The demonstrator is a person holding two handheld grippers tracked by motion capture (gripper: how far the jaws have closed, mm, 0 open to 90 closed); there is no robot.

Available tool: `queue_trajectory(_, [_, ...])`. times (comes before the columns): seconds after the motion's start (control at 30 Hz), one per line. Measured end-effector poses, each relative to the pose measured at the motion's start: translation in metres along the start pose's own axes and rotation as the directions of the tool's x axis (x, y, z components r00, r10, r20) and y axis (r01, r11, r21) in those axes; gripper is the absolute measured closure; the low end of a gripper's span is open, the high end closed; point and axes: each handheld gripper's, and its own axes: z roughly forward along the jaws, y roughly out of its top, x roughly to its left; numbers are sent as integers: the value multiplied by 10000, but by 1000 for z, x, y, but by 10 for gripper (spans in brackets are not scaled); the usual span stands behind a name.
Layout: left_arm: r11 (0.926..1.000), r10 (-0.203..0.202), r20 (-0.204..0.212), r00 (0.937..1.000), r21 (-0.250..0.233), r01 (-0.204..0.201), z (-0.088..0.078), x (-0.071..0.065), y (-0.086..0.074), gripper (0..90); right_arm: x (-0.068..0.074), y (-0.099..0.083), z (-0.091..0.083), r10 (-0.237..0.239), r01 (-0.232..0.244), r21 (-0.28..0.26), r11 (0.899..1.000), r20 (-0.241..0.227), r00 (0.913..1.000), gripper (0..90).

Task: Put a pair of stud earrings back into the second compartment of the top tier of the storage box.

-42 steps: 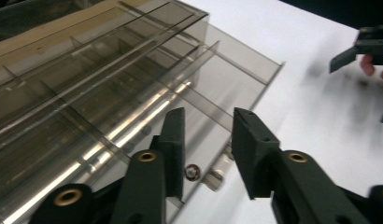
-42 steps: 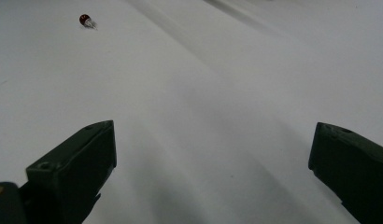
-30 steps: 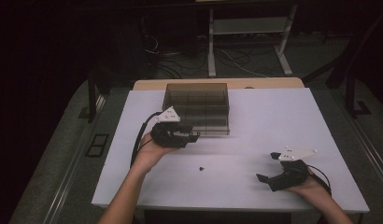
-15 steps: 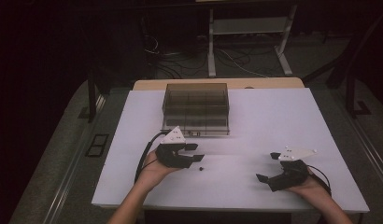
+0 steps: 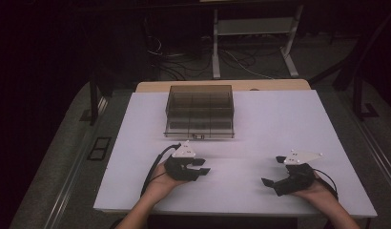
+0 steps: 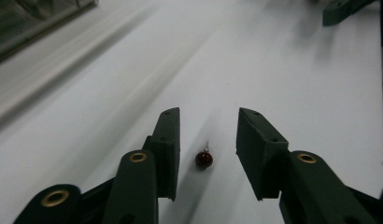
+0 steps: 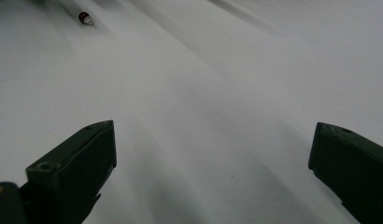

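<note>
My left gripper [image 6: 206, 135] sits low on the white surface [image 5: 260, 124], its fingers [image 6: 167, 140] closing in. A little red bulb [image 6: 204, 159] lies between them, untouched. My right gripper [image 7: 213, 154] rests with fingers wide, holding nothing.

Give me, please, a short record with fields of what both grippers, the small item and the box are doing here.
left gripper: low over the table, jaws just closing, astride the bead
small red bead: lying on the white table, pads not touching it
right gripper: open, nothing between its jaws, resting near the table's near edge
clear compartment box: at the far middle of the table
</note>
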Motion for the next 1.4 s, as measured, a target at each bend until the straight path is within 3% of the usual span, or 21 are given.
queue_trajectory(0.33, [9997, -22, 114, 9999, 229, 19, 10, 1, -4, 683, 0, 0, 0, -5, 5, 11, 10000, -7, 10000, 4])
queue_trajectory(0.67, [9968, 374, 106, 9992, 708, -381, 20, -1, -6, 771, 0, 0, 0, -19, 19, 5, 10000, -6, 10000, 5])
queue_trajectory(0.83, [9971, 285, 140, 9995, 704, -294, 20, -1, -5, 787, 0, 0, 0, -31, 31, 11, 10000, -7, 10000, 4])
queue_trajectory(1.4, [9999, -42, 218, 9998, -108, 44, -6, 9, 11, 787, 0, 0, 0, -19, 19, -15, 10000, -10, 10000, 4])
